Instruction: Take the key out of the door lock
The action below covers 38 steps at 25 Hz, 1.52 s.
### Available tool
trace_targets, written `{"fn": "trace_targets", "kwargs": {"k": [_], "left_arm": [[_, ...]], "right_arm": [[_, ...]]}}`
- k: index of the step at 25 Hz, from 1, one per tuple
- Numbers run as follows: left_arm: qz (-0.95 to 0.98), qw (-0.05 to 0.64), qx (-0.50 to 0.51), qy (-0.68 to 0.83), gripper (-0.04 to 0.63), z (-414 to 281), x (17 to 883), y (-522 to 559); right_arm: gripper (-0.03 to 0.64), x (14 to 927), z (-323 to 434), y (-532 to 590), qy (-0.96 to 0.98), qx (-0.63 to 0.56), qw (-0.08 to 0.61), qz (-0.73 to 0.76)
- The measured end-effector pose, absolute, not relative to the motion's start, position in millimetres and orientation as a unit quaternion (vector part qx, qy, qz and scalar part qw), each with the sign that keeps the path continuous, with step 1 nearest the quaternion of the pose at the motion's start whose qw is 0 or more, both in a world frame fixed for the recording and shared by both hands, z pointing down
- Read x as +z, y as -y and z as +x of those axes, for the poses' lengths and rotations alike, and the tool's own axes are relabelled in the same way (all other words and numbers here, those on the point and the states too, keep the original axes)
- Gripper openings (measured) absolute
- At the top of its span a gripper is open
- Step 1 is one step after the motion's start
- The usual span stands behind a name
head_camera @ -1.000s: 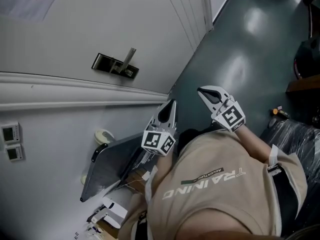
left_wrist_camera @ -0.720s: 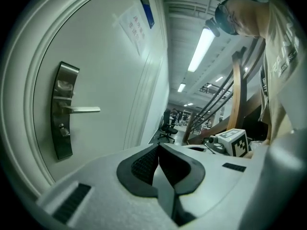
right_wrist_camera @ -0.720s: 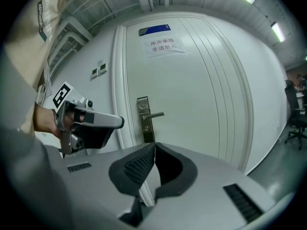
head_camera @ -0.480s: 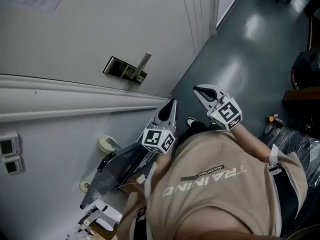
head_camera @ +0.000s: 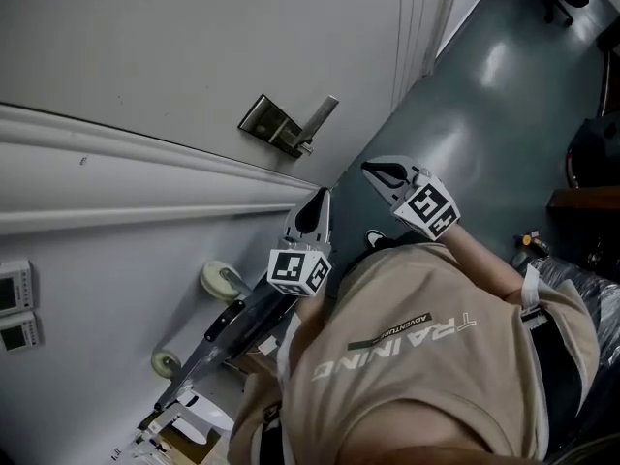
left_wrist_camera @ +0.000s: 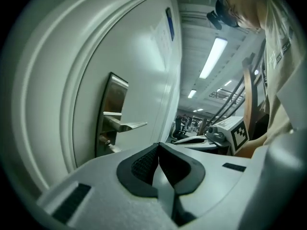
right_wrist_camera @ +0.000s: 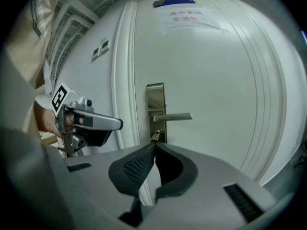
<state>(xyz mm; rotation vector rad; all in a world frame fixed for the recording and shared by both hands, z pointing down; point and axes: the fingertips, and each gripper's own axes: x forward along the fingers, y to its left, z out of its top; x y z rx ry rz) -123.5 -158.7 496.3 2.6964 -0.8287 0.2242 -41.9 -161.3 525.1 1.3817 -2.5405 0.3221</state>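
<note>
The left tool (left_wrist_camera: 158, 148) has its jaws pressed together on nothing, and the right tool (right_wrist_camera: 154, 147) likewise has its jaws meeting at the tips, empty. Both point at the brushed-metal lock plate (right_wrist_camera: 155, 108) on the white panelled door (right_wrist_camera: 216, 75), well apart from it. The small key (right_wrist_camera: 154, 137) sticks out of the plate just below the silver lever handle (right_wrist_camera: 175, 116).
</note>
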Motion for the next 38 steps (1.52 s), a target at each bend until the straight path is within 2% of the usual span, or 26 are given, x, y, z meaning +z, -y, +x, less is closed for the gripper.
{"fn": "trace_targets", "kwargs": {"k": [2,6,10,23,31,38], "left_arm": [[0.939,0.159,0.08,0.296,0.009,-135,502,167],[0.932,0.152,0.062,0.322,0.009,-148,490,166],[0.914,0.206,0.018,0.349,0.009,-158,490,172],[0.854,0.18,0.029,0.487,0.009,-158,479,205],[0.812,0.211,0.03,0.544,0.009,-145,509,196],[0.805,0.196,0.038,0.559,0.009,-138,500,209]], "right_arm": [[0.015,535,-55,171,0.87,0.105,0.137,0.462],[0.015,541,-74,176,0.882,0.129,0.137,0.433],[0.015,536,-84,198,0.897,0.102,0.142,0.406],[0.015,563,-72,244,0.936,0.107,0.174,0.286],[0.017,586,-83,264,0.948,0.187,0.128,0.225],[0.017,578,-96,270,0.896,0.407,0.005,0.178]]}}
